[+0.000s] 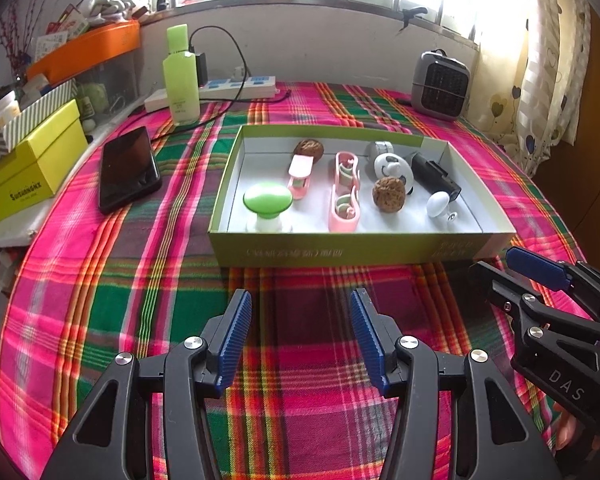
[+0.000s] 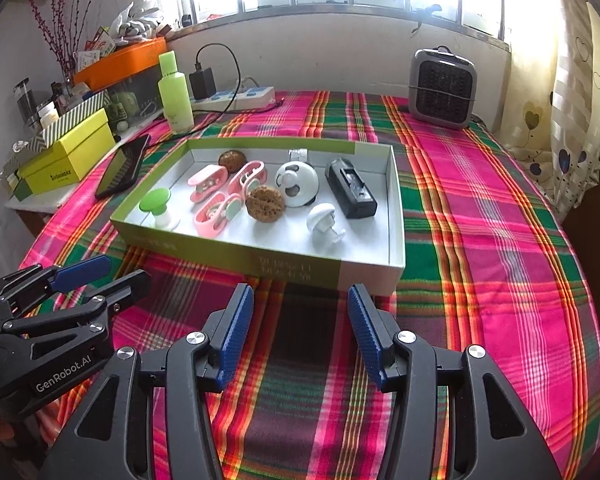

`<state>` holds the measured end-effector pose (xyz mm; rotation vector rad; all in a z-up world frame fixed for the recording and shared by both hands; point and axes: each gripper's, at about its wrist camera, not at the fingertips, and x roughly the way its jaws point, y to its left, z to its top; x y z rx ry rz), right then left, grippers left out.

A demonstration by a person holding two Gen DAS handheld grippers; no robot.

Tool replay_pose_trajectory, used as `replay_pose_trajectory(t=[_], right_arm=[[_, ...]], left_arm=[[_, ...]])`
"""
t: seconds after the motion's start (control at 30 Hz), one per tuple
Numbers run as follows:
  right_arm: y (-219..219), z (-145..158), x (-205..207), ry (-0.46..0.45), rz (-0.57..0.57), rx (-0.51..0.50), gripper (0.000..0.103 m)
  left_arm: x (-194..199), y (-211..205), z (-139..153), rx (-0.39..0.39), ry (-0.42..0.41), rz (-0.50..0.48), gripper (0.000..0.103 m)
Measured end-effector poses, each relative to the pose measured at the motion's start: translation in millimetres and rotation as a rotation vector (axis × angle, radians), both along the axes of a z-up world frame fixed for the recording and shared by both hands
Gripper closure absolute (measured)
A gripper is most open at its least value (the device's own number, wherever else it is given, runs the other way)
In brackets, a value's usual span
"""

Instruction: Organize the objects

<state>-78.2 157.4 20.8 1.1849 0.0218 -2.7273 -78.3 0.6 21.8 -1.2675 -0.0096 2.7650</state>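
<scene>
A shallow green-sided box (image 1: 356, 250) (image 2: 284, 262) lies on the plaid cloth. In it are a green mushroom knob (image 1: 267, 202) (image 2: 156, 202), a white knob (image 1: 438, 204) (image 2: 322, 216), two walnuts (image 1: 388, 194) (image 1: 309, 149) (image 2: 265, 202), pink plastic holders (image 1: 344, 192) (image 2: 220, 208), a white round gadget (image 1: 392, 168) (image 2: 297, 184) and a black device (image 1: 434, 176) (image 2: 350, 186). My left gripper (image 1: 300, 336) (image 2: 100, 274) is open and empty, just short of the box's near wall. My right gripper (image 2: 300, 332) (image 1: 496, 266) is open and empty, at the box's near right corner.
A black phone (image 1: 129, 168) (image 2: 122, 168) lies left of the box, with a yellow box (image 1: 32, 168) beyond it. A green bottle (image 1: 181, 76) (image 2: 175, 92), a power strip (image 1: 236, 88) and a small grey heater (image 1: 440, 84) (image 2: 442, 88) stand along the back wall.
</scene>
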Motion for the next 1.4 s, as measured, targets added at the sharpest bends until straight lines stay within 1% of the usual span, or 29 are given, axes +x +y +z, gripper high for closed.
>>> replay_pose_trajectory(t=[0.27,0.33,0.43,0.5,0.87,0.93,1.0,1.1,1.4], right_arm=[[-2,-17,3,-0.065,-0.024,0.059,0.052],[0,-20,3,-0.072,-0.028,0.059,0.052],[2,-21,5,-0.073,-0.033,0.054,0.050],[3,-22,6,-0.076,-0.036,0.057,0.044],[5,-23,11,-0.085,-0.051,0.065,0.043],[5,-23,12,-0.086,-0.057,0.069,0.041],[6,-24,14,-0.087,-0.066,0.076,0.037],[9,-24,15,-0.090,-0.079,0.072,0.034],[11,-24,20,-0.090,-0.093,0.071,0.033]], left_arm=[[2,-1,-12,-0.018,-0.033,0.004,0.052],[3,0,-13,-0.021,-0.034,0.000,0.052],[5,2,-16,-0.027,-0.041,-0.004,0.052],[7,2,-16,-0.030,-0.036,0.000,0.052],[13,5,-17,-0.043,-0.032,0.015,0.049],[13,4,-17,-0.040,-0.032,0.018,0.049],[14,4,-17,-0.042,-0.032,0.022,0.048],[16,6,-17,-0.046,-0.032,0.029,0.047],[18,7,-18,-0.044,-0.032,0.028,0.042]])
